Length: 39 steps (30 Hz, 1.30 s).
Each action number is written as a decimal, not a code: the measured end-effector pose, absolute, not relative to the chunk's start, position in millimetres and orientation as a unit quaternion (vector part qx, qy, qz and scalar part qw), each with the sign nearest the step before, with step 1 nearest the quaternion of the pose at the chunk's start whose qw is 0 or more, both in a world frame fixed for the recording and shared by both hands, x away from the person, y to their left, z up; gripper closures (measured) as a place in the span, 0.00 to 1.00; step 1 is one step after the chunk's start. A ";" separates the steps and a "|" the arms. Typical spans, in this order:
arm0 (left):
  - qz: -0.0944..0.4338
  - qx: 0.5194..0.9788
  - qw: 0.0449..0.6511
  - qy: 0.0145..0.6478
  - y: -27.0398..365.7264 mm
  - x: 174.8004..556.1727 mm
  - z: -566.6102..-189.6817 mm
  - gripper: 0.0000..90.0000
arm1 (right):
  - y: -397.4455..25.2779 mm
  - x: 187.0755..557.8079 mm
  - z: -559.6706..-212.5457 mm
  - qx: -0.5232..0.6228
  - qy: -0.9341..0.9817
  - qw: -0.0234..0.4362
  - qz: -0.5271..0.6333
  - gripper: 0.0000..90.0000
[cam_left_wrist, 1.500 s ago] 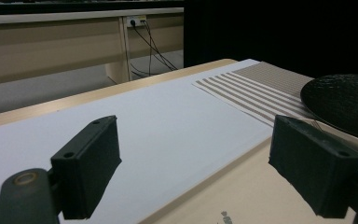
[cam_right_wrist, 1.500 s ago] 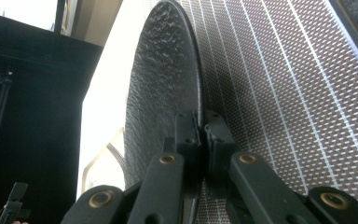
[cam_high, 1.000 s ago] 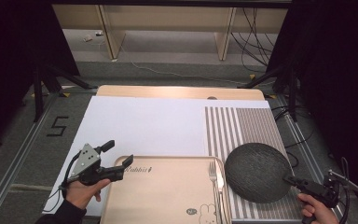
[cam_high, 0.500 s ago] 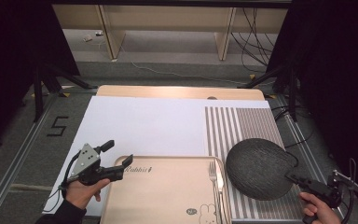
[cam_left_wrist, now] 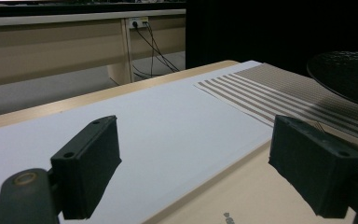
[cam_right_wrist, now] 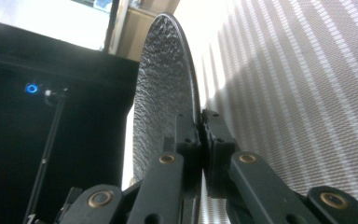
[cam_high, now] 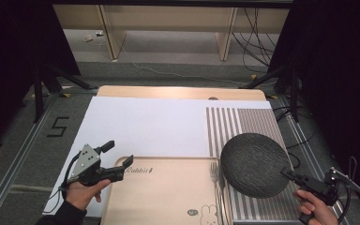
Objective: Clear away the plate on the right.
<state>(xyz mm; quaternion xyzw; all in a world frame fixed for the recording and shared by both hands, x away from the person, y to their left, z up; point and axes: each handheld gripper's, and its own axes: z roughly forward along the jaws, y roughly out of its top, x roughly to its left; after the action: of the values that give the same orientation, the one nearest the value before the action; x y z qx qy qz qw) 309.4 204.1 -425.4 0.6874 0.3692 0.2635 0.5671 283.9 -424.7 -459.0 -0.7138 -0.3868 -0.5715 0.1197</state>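
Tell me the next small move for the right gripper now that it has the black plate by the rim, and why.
Probably carry the black plate a little left and lower it toward the tray. The right gripper is shut on its rim and holds it lifted over the striped mat, overlapping the fork; the left gripper waits open at the tray's corner.

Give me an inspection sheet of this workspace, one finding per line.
Surface: wooden table under a white sheet and a striped mat.
Job's things: black plate lifted at a tilt above the striped mat; tan tray with a fork at its right side.
Clutter: nothing seen.
Grippers: right gripper clamps the plate's rim; left gripper open over the tray's corner.
Cables: one trails from each gripper; more lie on the floor behind.
Surroundings: dark curtains, wooden bench legs.
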 end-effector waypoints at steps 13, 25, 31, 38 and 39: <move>0.265 0.685 0.569 0.369 204.2 308.6 -424.7 0.18 | -380.0 296.3 -450.5 -0.677 -0.419 0.165 -0.582 0.96; 0.265 0.686 0.569 0.369 203.9 308.5 -424.8 0.18 | -330.3 306.3 -453.2 -0.646 -0.470 0.211 -0.563 0.96; 0.265 0.685 0.569 0.369 204.2 308.8 -424.9 0.17 | -306.6 310.0 -453.6 -0.630 -0.485 0.235 -0.559 0.96; 0.265 0.685 0.570 0.368 204.3 308.6 -424.8 0.18 | -282.0 313.6 -453.7 -0.618 -0.511 0.247 -0.544 0.96; 0.265 0.685 0.570 0.368 204.4 308.6 -424.8 0.17 | -279.1 314.0 -453.8 -0.617 -0.513 0.249 -0.542 0.96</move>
<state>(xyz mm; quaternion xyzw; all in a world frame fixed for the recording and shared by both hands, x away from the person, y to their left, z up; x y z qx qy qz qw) 308.6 204.4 -424.8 0.6850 0.3684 0.2648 0.5701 314.0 -279.1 -453.8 -0.6167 -0.5135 -0.5423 0.2488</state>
